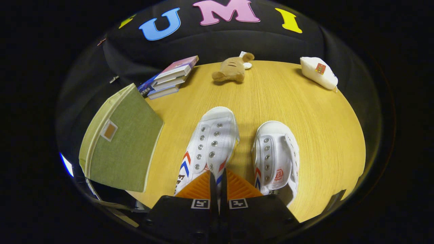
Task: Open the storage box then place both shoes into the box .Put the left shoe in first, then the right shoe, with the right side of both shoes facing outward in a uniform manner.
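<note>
Wood table [271,98]: 2 white shoes, 1 green box [122,149], 1 book stack [171,78]; tool [218,179] nearly closed on left shoe [210,142]

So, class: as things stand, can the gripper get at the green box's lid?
Probably not at once. The gripper is nearly shut around the near shoe's edge, with the box off to one side, lid closed. Once it lets go, nothing lies between them.

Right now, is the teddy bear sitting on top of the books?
No, the teddy bear lies on the bare wooden table, beside the stack of books and apart from it, far beyond the gripper.
</note>
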Available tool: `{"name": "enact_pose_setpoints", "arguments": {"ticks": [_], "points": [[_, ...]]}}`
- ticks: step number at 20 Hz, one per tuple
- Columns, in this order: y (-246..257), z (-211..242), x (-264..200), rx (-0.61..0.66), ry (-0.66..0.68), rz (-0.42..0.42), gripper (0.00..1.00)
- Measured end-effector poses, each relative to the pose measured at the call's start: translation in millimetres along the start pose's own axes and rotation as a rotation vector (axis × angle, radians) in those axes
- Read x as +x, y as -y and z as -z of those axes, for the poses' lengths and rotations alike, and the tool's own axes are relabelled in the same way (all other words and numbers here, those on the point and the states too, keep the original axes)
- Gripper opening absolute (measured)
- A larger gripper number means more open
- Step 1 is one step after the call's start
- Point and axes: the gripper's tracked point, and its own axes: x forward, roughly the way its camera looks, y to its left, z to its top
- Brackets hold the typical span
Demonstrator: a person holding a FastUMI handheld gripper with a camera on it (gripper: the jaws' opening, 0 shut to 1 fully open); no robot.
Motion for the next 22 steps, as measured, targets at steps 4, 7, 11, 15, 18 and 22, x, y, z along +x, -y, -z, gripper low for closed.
{"name": "enact_pose_setpoints", "arguments": {"ticks": [4,7,11,15,18,22], "points": [[-24,-41,-32,0.015,0.046,-0.034,0.06],[-56,-75,-58,-0.001,0.075,-0.081,0.05],[-117,-113,-82,-0.003,0.101,-0.170,0.05],[-184,-124,-86,-0.007,0.066,-0.252,0.05],[-228,-115,-74,0.000,0.005,-0.297,0.05],[-269,-86,-48,0.002,-0.089,-0.304,0.05]]}}
